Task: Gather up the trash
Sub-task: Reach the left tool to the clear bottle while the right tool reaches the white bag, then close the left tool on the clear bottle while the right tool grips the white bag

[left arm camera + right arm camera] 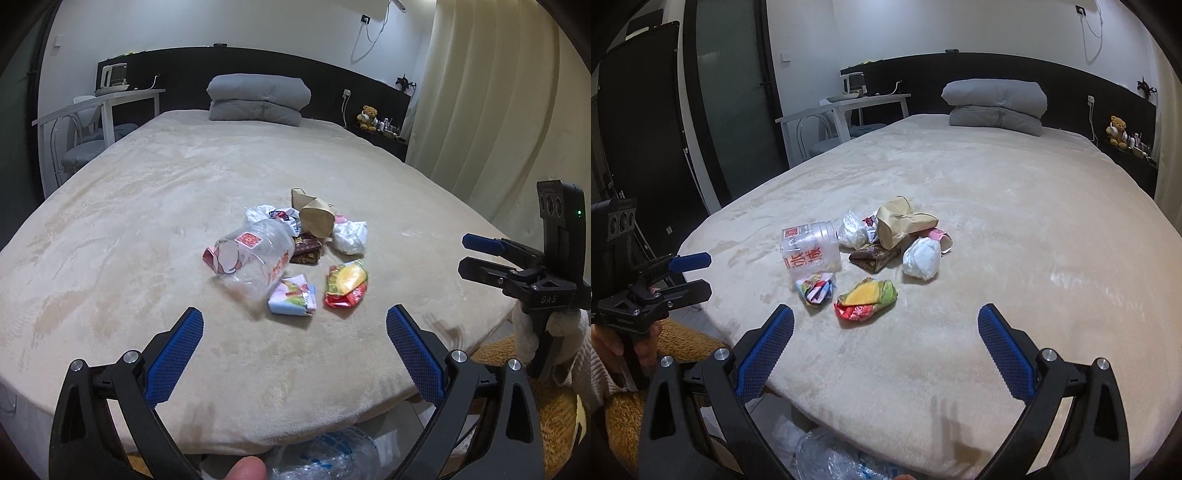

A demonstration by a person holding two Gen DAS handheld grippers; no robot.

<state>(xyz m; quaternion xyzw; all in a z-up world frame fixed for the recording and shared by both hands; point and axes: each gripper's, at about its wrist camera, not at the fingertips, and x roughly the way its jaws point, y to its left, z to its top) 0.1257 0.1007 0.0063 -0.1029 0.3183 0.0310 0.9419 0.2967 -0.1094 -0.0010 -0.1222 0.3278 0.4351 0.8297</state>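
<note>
**Both claws wide open above the near edge of the bed; trash pile untouched at mid-bed**

From my station I see the left claw [294, 347] spread wide, nothing between its blue pads. The right claw [885, 345] is likewise spread wide and holds nothing. Each hangs above the near edge of the bed [129, 229], apart from the trash.

The trash lies in one loose cluster on the beige cover, nearer the foot edge than the headboard. Items observed:

- A clear plastic jar [255, 254] on its side, with red print; it sits at the left of the pile.
- A crumpled brown paper bag [314, 216] at the far side of the pile.
- A white crumpled wad [350, 236] at the right, just beside the bag.
- A dark brown wrapper [306, 251] between the jar and the wad, partly under the bag.
- A small pale blue packet [293, 300] at the near side, touching the jar's mouth end.
- A red, yellow and green snack wrapper [347, 282] just right of that packet — nearest to the right claw.
- A clear crinkled bag [852, 229] behind the jar.

Folded grey bedding [258, 98] rests at the head edge, well apart from the pile. Below the foot edge, on the floor, a clear plastic bag [328, 458] shows between the left claw's arms.
</note>
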